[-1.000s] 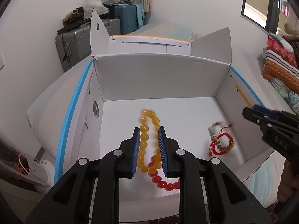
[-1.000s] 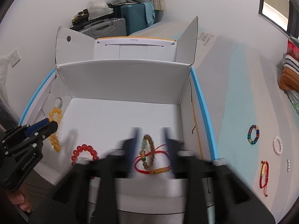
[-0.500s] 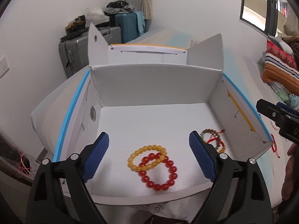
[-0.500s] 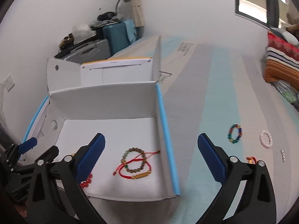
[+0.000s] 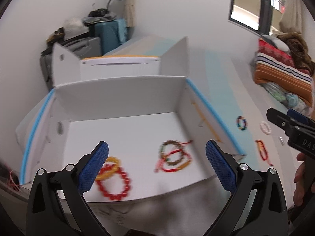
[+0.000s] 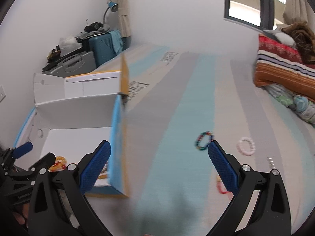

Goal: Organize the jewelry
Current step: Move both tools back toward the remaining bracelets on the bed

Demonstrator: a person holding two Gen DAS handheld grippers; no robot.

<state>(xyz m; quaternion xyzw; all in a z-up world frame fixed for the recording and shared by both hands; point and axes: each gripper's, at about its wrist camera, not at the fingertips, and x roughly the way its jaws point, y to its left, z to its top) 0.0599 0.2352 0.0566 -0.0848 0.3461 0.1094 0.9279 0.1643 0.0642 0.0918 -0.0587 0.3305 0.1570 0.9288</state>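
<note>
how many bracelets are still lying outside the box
3, apart on the striped cover right of the box: a multicolored one, a white one, a red one nearest. More may lie out of view.

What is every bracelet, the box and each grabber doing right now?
left tool: open, empty
right tool: open, empty
white box: flaps open
red bead bracelet: in box
yellow bead bracelet: in box, overlapping red
multicolored bracelet: outside on bedsheet
white bracelet: outside on bedsheet

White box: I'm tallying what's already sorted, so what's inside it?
In the white box: a yellow bead bracelet overlapping a red one, plus tangled red-cord bracelets. The left gripper's finger hides part.
</note>
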